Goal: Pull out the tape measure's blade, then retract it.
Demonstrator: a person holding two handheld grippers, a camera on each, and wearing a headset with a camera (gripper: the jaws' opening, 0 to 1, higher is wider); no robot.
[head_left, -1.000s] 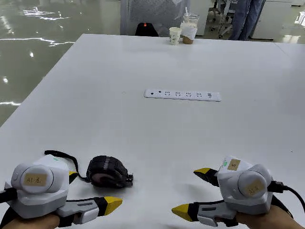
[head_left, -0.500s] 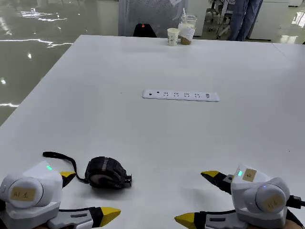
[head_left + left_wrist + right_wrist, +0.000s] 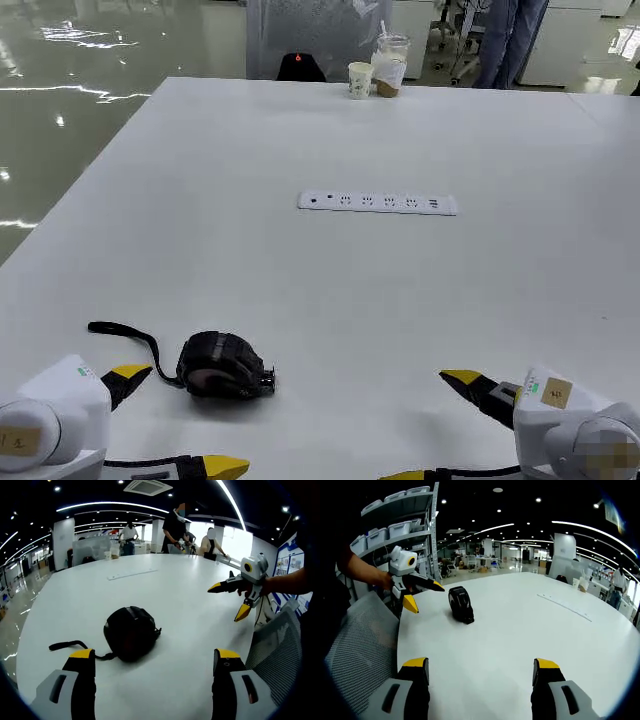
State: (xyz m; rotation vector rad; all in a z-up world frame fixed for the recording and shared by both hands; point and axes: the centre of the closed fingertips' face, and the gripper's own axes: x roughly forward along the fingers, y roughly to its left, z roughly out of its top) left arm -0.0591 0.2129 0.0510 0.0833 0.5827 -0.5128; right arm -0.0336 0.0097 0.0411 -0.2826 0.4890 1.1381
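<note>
A black tape measure point(image 3: 222, 365) lies on the white table point(image 3: 330, 290) near its front edge, with its black wrist strap point(image 3: 125, 334) trailing to the left. The blade is in the case. My left gripper point(image 3: 178, 420) is open just in front and left of it, with the tape measure point(image 3: 131, 631) lying a little ahead of its yellow fingertips point(image 3: 82, 654). My right gripper point(image 3: 430, 428) is open and holds nothing, well off to the tape measure's right. From the right gripper point(image 3: 480, 663) the tape measure point(image 3: 460, 604) lies beside the left gripper point(image 3: 425, 595).
A white power strip point(image 3: 378, 202) lies mid-table. A paper cup point(image 3: 360, 78) and a plastic drink cup point(image 3: 390, 62) stand at the far edge, with a dark chair point(image 3: 297, 65) behind. A mesh chair point(image 3: 280, 645) is at the near edge. People stand beyond the table.
Both grippers have drawn back toward the person and sit lower in the head view. The tape measure has stayed where it was. Both stay open.
</note>
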